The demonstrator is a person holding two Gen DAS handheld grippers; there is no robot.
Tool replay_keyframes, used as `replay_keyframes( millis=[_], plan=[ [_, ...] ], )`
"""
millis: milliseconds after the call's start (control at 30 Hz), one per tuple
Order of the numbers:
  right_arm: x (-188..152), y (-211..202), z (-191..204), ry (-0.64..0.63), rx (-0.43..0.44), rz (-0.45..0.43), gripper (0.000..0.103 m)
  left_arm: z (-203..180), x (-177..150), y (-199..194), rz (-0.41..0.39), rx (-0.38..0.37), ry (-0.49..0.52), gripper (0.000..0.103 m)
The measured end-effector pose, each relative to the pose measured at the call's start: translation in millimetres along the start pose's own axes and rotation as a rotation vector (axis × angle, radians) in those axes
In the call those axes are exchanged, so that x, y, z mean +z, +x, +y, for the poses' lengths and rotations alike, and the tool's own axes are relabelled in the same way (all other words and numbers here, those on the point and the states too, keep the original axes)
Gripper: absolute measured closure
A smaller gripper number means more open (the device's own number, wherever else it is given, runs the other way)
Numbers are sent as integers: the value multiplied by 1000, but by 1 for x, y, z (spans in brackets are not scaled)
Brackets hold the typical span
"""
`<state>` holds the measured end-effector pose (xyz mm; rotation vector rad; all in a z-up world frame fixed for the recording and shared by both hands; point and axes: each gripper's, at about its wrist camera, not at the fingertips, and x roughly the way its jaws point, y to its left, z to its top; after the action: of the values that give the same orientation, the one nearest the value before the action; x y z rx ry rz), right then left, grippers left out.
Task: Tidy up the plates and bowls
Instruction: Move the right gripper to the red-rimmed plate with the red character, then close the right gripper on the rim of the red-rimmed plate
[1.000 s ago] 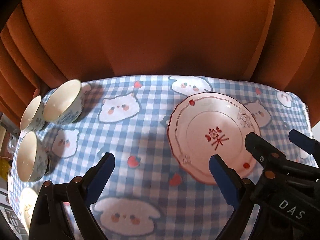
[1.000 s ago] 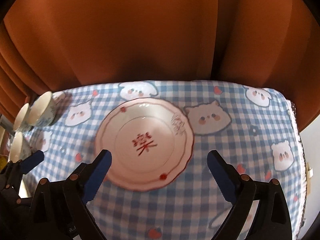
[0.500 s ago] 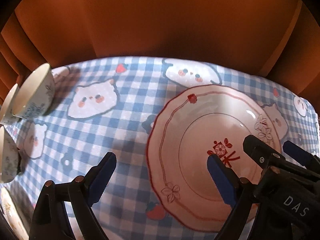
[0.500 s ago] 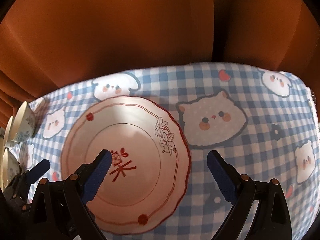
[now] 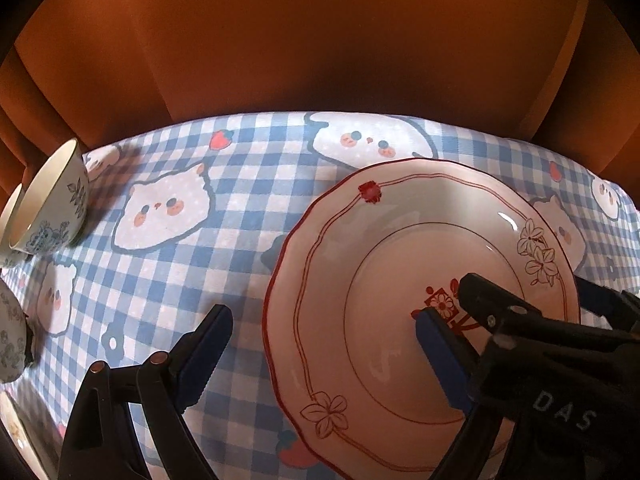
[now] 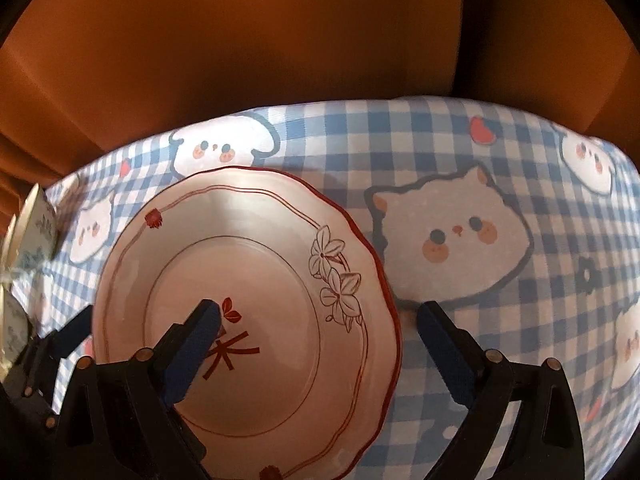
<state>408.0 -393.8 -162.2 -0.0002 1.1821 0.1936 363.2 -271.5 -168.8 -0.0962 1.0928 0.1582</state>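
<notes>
A pink plate [image 5: 392,304] with a red scalloped rim and flower print lies flat on the checked tablecloth; it also shows in the right wrist view [image 6: 248,280]. My left gripper [image 5: 324,332] is open, straddling the plate's left rim, right finger over the plate's centre. My right gripper [image 6: 320,332] is open, straddling the plate's right rim, left finger over its centre. Neither is closed on the plate. White bowls with blue flowers [image 5: 52,208] stand at the table's left edge.
The blue-and-white tablecloth [image 6: 500,168] with cat prints covers the table. An orange curtain [image 5: 320,40] hangs close behind the far edge. More bowls [image 5: 10,340] sit at the left edge. The other gripper's body [image 5: 560,360] crosses the left wrist view.
Both grippers have moved forward and down toward the plate, which now fills more of each view. Both remain open.
</notes>
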Motion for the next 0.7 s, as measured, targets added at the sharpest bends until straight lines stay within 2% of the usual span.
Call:
replay_keyframes(
  millis=[167, 333, 367, 433, 600, 667, 700],
  plan=[
    [1, 4, -3, 3, -22, -7, 0, -7, 2, -1, 13, 21, 7, 4],
    [0, 6, -1, 25, -49, -15, 0, -7, 7, 1, 28, 24, 25, 5],
    [1, 7, -1, 28, -57, -11, 0, -7, 8, 1, 26, 17, 31, 8],
    [5, 11, 3, 17, -72, 20, 0, -11, 9, -1, 28, -40, 41, 23],
    [15, 17, 8, 36, -74, 78, 1, -15, 10, -1, 30, -36, 31, 27],
    [16, 15, 12, 26, -66, 64, 7, -16, 11, -1, 29, -37, 35, 28],
    [16, 12, 15, 16, -52, 55, 20, -15, 11, -1, 31, -39, 30, 31]
  ],
)
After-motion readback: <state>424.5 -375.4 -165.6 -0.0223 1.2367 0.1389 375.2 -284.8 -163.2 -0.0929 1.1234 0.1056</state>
